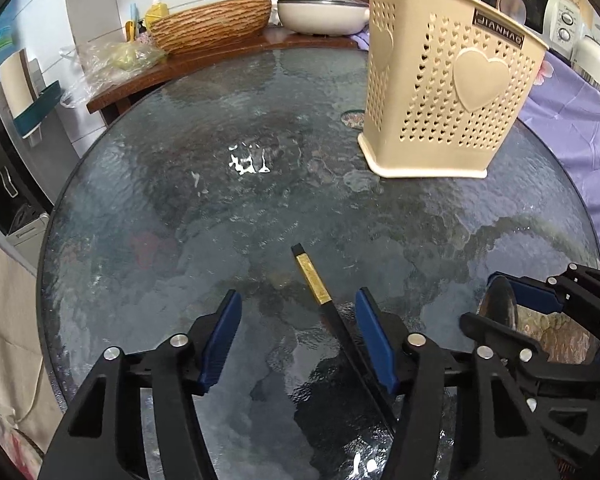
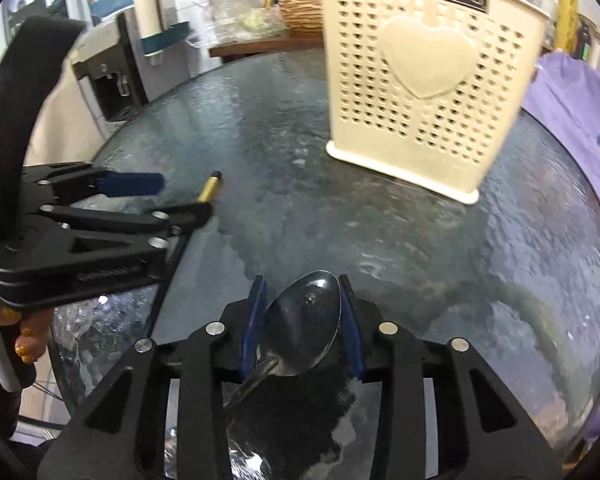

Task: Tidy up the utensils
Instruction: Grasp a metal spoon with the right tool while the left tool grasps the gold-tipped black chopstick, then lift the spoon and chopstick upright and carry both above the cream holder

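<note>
- Two utensils are in play on the round glass desk (image 1: 148, 168): a black chopstick (image 1: 320, 292) with a gold band, and a metal spoon (image 2: 304, 328).
- Left tool (image 1: 298, 336) is unclenched; the chopstick lies on the glass between its blue pads, close to the right-hand pad, which may graze it, but it is not gripped.
- Right tool (image 2: 304, 324) is clamped across the spoon's bowl, a pad on each edge, with the handle trailing back underneath.
- Cream perforated utensil holder (image 1: 452, 92), with its heart emblem, stands upright further back on the desk, well apart from both tools.
- Risk: the chopstick sits off-centre, so the nearer pad would probably meet it first and roll or skid it on the slick glass.
- Risk: the spoon is held by its curved, polished bowl, so it may pivot or slip free while being carried to the holder.
- Risk: both tools work close together; I judge a collision possible.
</note>
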Tool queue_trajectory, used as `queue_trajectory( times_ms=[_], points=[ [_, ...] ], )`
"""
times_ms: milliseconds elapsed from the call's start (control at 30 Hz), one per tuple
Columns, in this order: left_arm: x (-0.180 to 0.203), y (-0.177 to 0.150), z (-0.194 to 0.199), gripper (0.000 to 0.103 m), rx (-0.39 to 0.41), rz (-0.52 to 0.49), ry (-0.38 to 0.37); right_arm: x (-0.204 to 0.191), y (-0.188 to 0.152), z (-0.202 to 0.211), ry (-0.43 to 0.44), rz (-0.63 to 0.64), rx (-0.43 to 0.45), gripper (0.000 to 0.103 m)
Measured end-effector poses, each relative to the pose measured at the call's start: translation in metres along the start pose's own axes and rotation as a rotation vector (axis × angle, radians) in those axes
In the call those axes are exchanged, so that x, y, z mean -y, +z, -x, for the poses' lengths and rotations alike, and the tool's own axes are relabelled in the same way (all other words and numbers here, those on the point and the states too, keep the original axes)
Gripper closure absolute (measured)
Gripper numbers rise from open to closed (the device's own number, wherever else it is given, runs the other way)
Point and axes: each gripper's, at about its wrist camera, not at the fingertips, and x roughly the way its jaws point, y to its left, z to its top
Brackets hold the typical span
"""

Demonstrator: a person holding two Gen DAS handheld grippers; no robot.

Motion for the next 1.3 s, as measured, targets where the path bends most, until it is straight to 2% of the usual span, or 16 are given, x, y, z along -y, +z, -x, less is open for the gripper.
queue_trajectory(
  times_ms=[167, 200, 233, 267, 400, 500, 533, 567, 800, 933, 1033, 1133, 1300],
  points=[
    [0.002, -0.001, -0.004, 0.049, -0.011, 0.000, -0.004, 0.008, 0.001, 0.001, -0.027, -0.060, 0.010, 0.064],
    [0.002, -0.001, -0.004, 0.049, -0.013, 0.000, -0.005, 0.011, 0.000, 0.004, -0.037, -0.082, 0.015, 0.061],
    [0.002, 0.000, -0.004, 0.051, -0.013, -0.001, -0.006, 0.013, -0.001, 0.006, -0.046, -0.096, 0.018, 0.051],
    [0.003, 0.001, -0.004, 0.054, -0.012, -0.004, -0.005, 0.014, -0.001, 0.008, -0.056, -0.109, 0.016, 0.049],
    [0.007, 0.006, -0.005, 0.067, -0.012, -0.019, -0.009, 0.013, -0.003, 0.011, -0.098, -0.146, -0.024, 0.049],
    [0.011, 0.010, -0.008, 0.079, -0.013, -0.031, -0.015, 0.013, -0.007, 0.011, -0.098, -0.180, -0.064, 0.049],
    [0.012, 0.011, -0.008, 0.087, -0.011, -0.038, -0.013, 0.012, -0.009, 0.013, -0.103, -0.187, -0.064, 0.049],
    [0.013, 0.011, -0.009, 0.090, -0.010, -0.041, -0.010, 0.010, -0.010, 0.013, -0.110, -0.188, -0.071, 0.049],
    [0.012, 0.011, -0.009, 0.091, -0.007, -0.050, -0.006, -0.011, -0.019, 0.012, -0.155, -0.152, -0.090, 0.049],
    [0.009, 0.011, -0.009, 0.093, -0.009, -0.055, -0.002, -0.020, -0.015, 0.008, -0.188, -0.128, -0.085, 0.058],
    [0.005, 0.013, -0.010, 0.096, -0.010, -0.050, 0.004, -0.026, -0.009, 0.004, -0.183, -0.111, -0.083, 0.065],
    [0.001, 0.013, -0.010, 0.096, -0.012, -0.043, 0.004, -0.031, -0.001, -0.004, -0.139, -0.084, -0.076, 0.066],
    [-0.005, 0.013, -0.010, 0.096, -0.013, -0.040, 0.003, -0.032, 0.008, -0.010, -0.125, -0.057, -0.086, 0.066]
  ],
)
